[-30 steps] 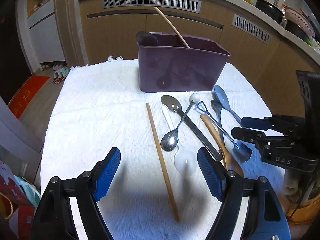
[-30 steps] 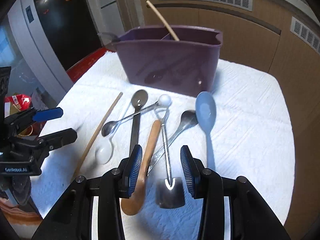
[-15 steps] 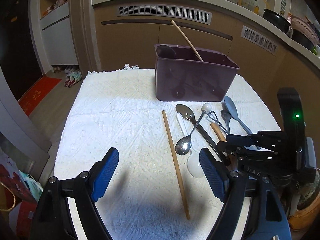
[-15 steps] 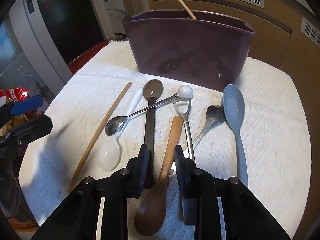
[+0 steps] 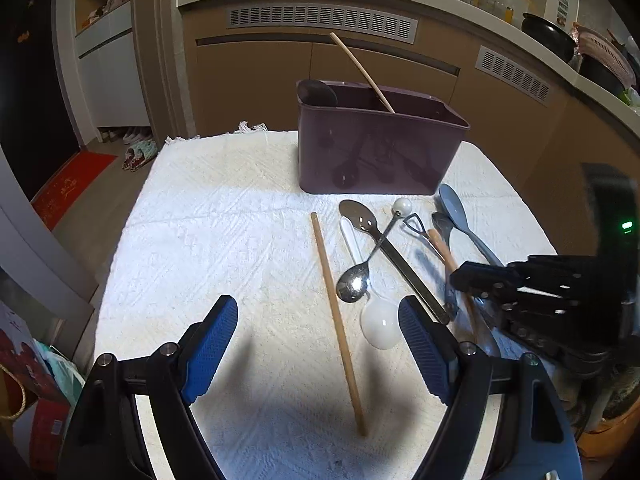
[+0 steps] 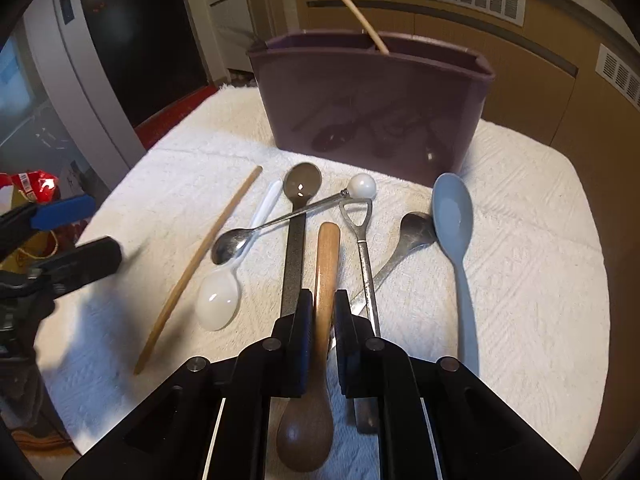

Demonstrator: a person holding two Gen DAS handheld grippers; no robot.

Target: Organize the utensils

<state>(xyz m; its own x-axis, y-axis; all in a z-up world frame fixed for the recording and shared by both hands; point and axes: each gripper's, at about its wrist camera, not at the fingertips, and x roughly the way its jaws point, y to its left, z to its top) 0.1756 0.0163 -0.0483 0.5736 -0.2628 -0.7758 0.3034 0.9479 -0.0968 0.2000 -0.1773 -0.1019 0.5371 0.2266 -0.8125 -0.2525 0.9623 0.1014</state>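
White cloth (image 6: 520, 240): right gripper (image 6: 320, 312) has closed on wooden spoon (image 6: 326, 264).

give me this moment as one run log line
right gripper: shut on wooden spoon handle | left gripper: open, holding nothing | purple bin: one chopstick inside

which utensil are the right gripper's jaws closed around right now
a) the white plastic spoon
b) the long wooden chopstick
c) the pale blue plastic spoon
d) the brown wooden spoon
d: in the right wrist view the right gripper has its jaws pressed against both sides of the handle of the brown wooden spoon, while the other utensils lie apart on the white towel.
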